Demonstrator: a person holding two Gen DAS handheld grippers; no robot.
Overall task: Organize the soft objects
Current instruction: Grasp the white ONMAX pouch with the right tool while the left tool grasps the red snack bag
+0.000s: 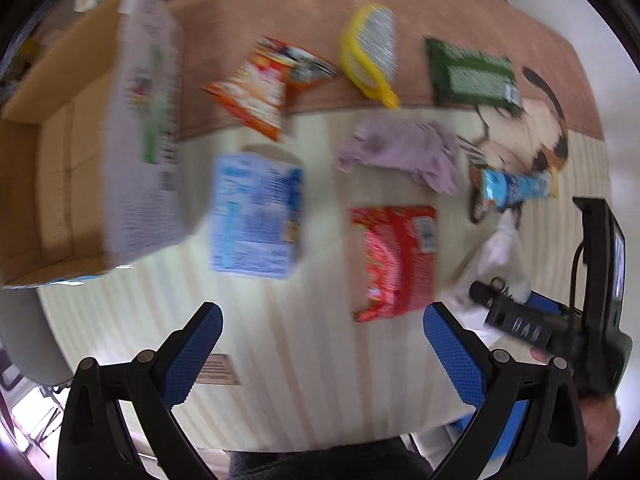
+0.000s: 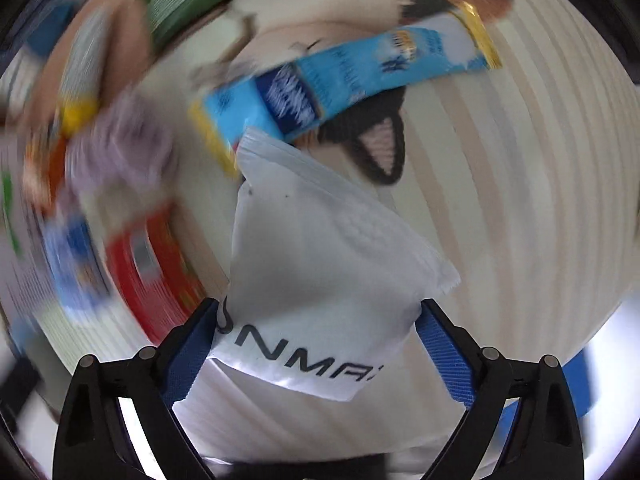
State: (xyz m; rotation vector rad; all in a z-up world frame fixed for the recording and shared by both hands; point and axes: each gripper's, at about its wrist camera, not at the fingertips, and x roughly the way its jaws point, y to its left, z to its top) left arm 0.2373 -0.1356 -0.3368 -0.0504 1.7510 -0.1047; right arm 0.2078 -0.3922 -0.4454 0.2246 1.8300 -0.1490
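White plastic pouch (image 2: pixel 320 280) sits gripped in the right claw (image 2: pixel 316 344), while the left claw (image 1: pixel 322 348) gapes wide, empty.

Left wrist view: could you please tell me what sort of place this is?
Probably a home room. A striped table holds snack packets such as a red packet, beside a cardboard box and a cat-patterned mat.

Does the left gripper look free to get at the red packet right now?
Probably yes: the left gripper is open and empty, and only bare striped tabletop lies between it and the red packet, which lies flat with nothing on it.
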